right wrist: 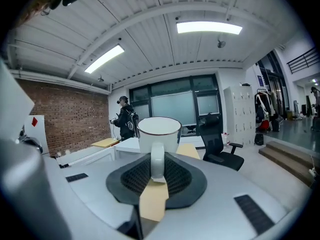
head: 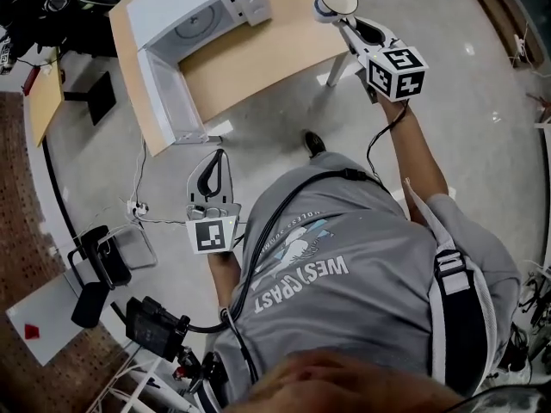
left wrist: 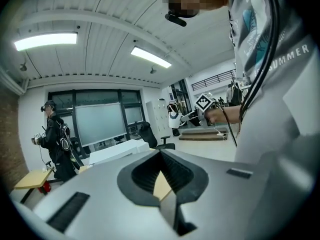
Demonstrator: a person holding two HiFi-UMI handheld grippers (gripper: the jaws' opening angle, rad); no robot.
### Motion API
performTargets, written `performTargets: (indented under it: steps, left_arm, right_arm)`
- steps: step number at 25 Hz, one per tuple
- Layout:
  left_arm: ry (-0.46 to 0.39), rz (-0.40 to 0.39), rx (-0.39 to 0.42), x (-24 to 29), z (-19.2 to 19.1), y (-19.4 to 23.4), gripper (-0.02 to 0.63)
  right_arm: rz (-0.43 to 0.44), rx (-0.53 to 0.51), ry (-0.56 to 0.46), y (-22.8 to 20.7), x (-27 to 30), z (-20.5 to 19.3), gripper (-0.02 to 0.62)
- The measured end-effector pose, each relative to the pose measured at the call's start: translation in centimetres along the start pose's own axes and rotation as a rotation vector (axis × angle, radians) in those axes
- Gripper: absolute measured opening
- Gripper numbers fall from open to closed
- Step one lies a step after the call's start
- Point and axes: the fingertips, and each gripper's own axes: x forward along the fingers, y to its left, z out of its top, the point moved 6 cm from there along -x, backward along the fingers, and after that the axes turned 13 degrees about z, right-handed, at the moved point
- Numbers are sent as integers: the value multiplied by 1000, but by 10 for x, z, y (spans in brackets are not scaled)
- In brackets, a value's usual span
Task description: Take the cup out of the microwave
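Head view: the microwave [head: 200,9] sits at the upper left on a wooden table [head: 258,54], its door [head: 170,93] swung open toward the lower left and its chamber showing no cup. The cup [head: 336,1] is out, at the top of the frame by the table's right edge, carried by the right gripper [head: 346,21]. The left gripper [head: 219,157] hangs at centre left, well apart from the cup and pointing up-frame at the door.

Left gripper view: its jaws meet at the tips with nothing between them; only a sliver of tan table shows through the gap.

Right gripper view: the jaws are drawn narrow onto the cup's handle [right wrist: 156,161]. The cup [right wrist: 159,131] stands upright just beyond them, its long axis vertical and its handle facing the jaws. Setting it down looks like the right hand's job, with the tabletop below and left of the cup
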Motion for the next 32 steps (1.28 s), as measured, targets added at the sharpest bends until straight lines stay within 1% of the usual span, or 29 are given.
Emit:
performTargets:
  steps: [7,10,14,19,22,25,29,31,32]
  left_arm:
    - [55,70,-2,56,0,-6,43]
    - [85,111,-7,67,-3,-6,43]
    - [121,180,-16,73,-5,-1,43]
    - [162,238,-27,79,-13,8,43]
    - [185,263,-27,83,-11,14,43]
    - [206,284,-29,87,-8,19,43]
    - [240,298,-31,92,-6,22,43]
    - [263,303,-14,97,-9,22,43]
    - [283,295,12,102,-16,20,43]
  right_arm:
    - [11,5,66,-92,80,-9,71]
    - [8,5,113,-128,118,-20,71]
    - [19,40,162,-166,171,-38,69]
    - [5,69,215,-202,229,-62,71]
    - [1,97,250,-217,262,-76,71]
    - [-10,134,293,-234,293,-93,69]
    - [-16,144,347,-251,328,-110,71]
    - [-3,141,368,-256,351,-121,71]
    - [9,147,380,-261,366,-133,71]
